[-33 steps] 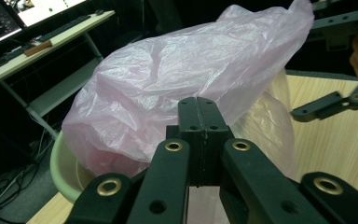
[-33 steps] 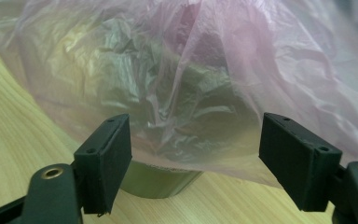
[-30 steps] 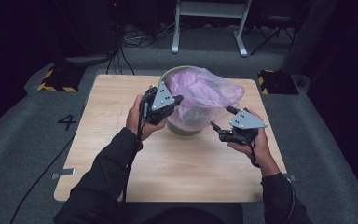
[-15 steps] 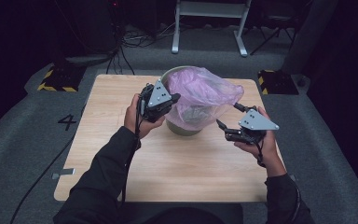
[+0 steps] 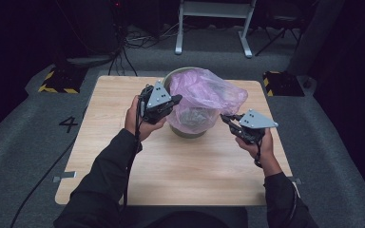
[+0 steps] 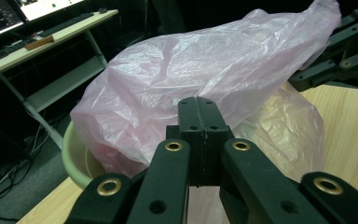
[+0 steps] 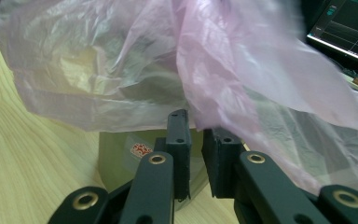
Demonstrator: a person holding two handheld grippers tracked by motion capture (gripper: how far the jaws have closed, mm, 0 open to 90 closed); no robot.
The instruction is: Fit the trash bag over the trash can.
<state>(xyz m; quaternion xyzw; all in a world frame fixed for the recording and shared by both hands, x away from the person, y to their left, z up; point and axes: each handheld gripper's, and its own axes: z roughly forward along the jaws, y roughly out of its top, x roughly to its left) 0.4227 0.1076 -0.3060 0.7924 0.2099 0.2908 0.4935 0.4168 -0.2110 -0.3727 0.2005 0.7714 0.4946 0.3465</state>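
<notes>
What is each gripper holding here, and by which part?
The left gripper is shut on the pink plastic bag at its near-left edge. The right gripper, jaws just closing, has the bag's right hem between them; grip uncertain.

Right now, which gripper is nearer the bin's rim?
Left. The left gripper sits at the rim of the bin, jaws shut against the pink bag. The right gripper is lower, at the bag's hanging edge beside the bin's wall.

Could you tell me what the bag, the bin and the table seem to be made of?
Bag: thin pink plastic film, translucent, glossy and crinkled. Bin: probably moulded plastic, pale green with a smooth rim. Table: light wood or wood-look laminate, matt, with visible grain.
</notes>
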